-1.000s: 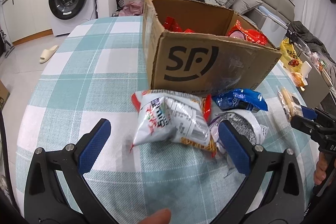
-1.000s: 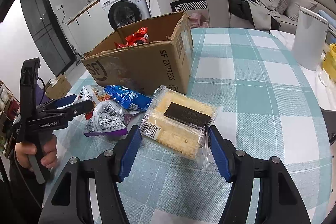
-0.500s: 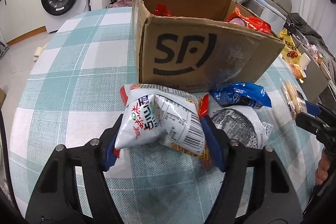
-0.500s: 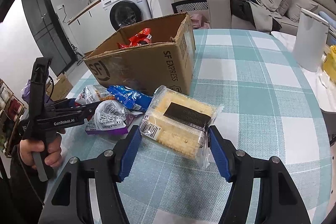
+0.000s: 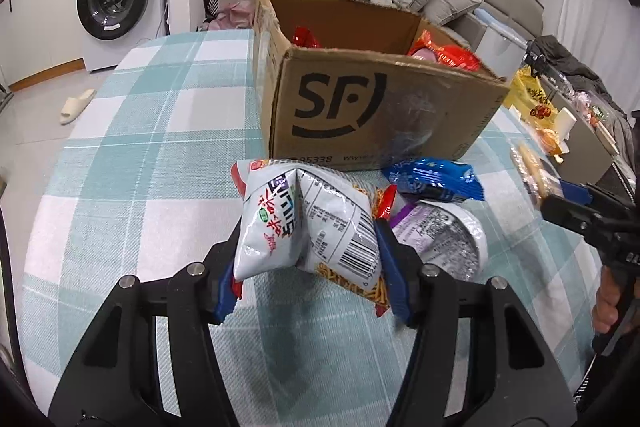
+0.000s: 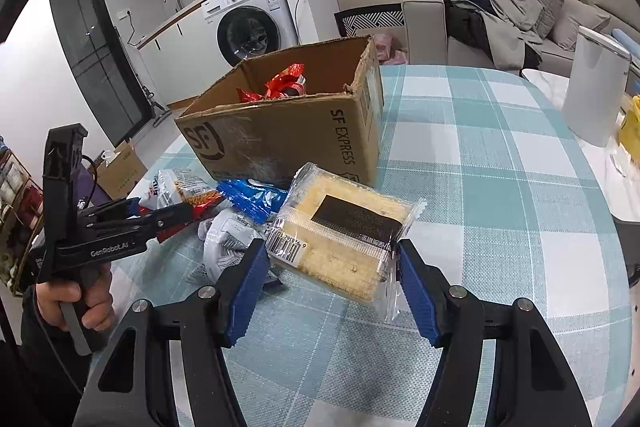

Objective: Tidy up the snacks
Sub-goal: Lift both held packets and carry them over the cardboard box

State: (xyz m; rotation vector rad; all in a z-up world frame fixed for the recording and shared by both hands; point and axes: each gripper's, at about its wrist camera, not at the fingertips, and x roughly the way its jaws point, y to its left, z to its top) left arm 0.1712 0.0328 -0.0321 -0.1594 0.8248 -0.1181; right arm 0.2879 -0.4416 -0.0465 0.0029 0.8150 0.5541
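With its jaws just closed on the chip bag (image 5: 308, 227), the left gripper (image 5: 306, 273) has the box (image 5: 380, 115) straight beyond, while the right gripper (image 6: 334, 287) clamps the cracker pack (image 6: 344, 231).

I see a matt woven cloth (image 5: 132, 155) covering the desk, a rough corrugated cardboard box (image 5: 384, 115), and glossy crinkled foil snack bags (image 5: 304, 227).

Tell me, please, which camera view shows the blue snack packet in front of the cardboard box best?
The left wrist view shows the blue snack packet best: nearly its whole crinkled length lies open before the cardboard box. In the right wrist view the packet is partly hidden behind the cracker pack and the silver bag.
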